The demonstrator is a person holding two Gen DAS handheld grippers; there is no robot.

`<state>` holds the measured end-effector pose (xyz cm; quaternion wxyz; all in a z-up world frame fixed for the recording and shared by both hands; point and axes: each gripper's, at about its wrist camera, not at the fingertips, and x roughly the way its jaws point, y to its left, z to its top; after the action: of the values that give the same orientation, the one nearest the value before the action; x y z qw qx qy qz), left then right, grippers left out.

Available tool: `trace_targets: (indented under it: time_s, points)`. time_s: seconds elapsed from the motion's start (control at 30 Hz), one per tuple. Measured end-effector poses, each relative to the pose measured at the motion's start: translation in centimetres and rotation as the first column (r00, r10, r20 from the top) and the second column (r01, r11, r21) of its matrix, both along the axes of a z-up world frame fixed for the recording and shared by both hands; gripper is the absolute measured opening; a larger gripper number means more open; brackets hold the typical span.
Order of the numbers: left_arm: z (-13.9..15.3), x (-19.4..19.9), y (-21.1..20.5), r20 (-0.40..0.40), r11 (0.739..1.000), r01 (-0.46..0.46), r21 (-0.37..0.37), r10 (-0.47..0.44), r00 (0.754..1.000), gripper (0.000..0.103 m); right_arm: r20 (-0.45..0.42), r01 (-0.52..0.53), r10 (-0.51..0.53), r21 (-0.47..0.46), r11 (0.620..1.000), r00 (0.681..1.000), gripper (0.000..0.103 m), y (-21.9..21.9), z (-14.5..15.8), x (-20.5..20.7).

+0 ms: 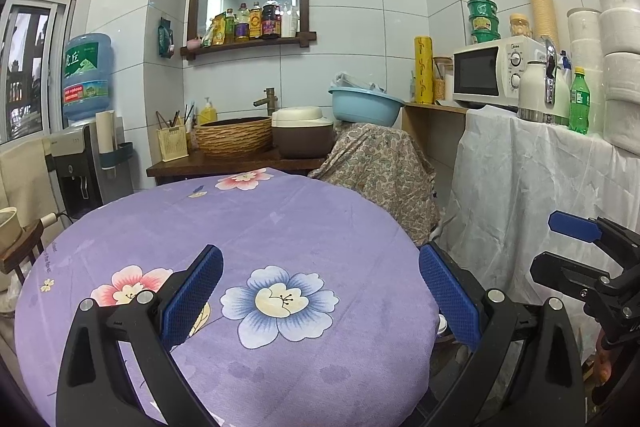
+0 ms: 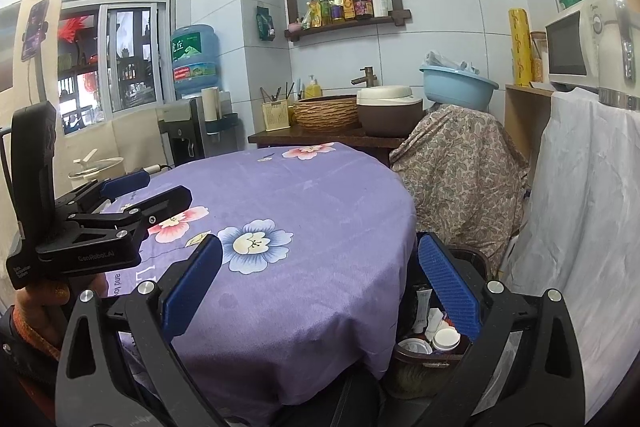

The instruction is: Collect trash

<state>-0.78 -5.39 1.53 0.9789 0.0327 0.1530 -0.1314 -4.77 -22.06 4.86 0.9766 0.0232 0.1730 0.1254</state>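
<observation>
The round desk, draped in a purple flowered cloth, fills the lower middle of both views and carries no trash that can be seen. The left tool hangs above it with its blue pads spread wide and nothing between them; the right tool is likewise spread and unloaded, over the desk's right edge. At the lower right of the right wrist view, just beside the desk, stands a brown trash bin, partly hidden by the tool, with a crumpled cup, a tube and scraps of trash inside. Judging from this, the collecting looks largely or wholly done; whether any litter is left elsewhere cannot be told.
</observation>
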Motion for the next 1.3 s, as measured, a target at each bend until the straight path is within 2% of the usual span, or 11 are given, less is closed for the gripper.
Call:
trace_targets:
  time_s: [1.3]
  points:
    - [-0.4, 0.0, -0.9, -0.014, 1.000, 0.001, 0.000, -0.001, 1.000, 0.097, -0.015, 0.020, -0.020, 0.015, 1.000, 1.000, 0.097, 0.2, -0.8, -0.1]
